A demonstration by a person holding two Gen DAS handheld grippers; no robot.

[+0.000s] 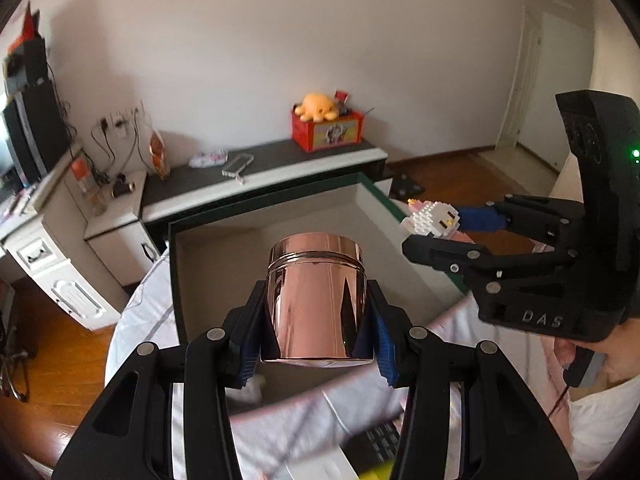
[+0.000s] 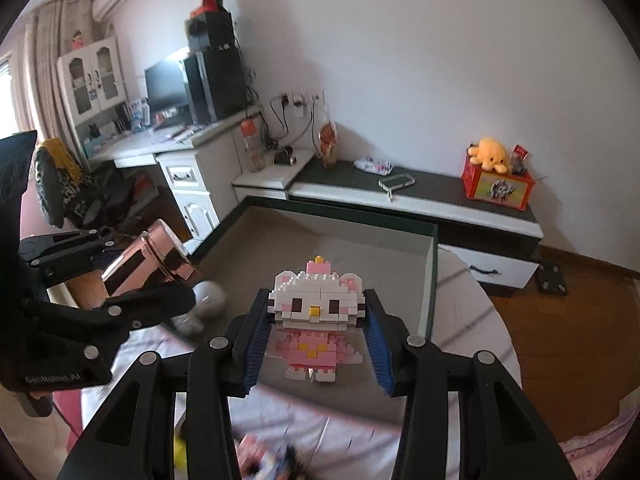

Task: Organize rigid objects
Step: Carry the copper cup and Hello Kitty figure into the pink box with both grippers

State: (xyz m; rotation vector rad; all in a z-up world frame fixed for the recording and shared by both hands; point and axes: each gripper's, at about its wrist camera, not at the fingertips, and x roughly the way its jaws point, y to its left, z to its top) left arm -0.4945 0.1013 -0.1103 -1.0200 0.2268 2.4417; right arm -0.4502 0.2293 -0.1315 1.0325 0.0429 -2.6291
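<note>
My left gripper [image 1: 316, 320] is shut on a shiny rose-gold metal canister [image 1: 316, 296], held upright above the near part of a large open box [image 1: 280, 216] with a dark green rim and grey inside. My right gripper [image 2: 316, 320] is shut on a pink and white brick-built cat figure [image 2: 316, 312], also over the open box [image 2: 432, 272]. In the left wrist view the right gripper [image 1: 444, 226] with the cat figure [image 1: 430, 220] hangs at the box's right rim. In the right wrist view the left gripper [image 2: 160, 268] carries the canister [image 2: 148, 264] at the box's left side.
The box lies on a round table with a pale cloth [image 2: 460, 292]. A white roundish object [image 2: 208, 300] lies in the box's near left corner. Blurred items [image 1: 376, 444] lie on the cloth near me. Behind stand a low dark-topped cabinet [image 1: 264, 160], a red toy box [image 1: 328, 128] and a desk [image 2: 172, 148].
</note>
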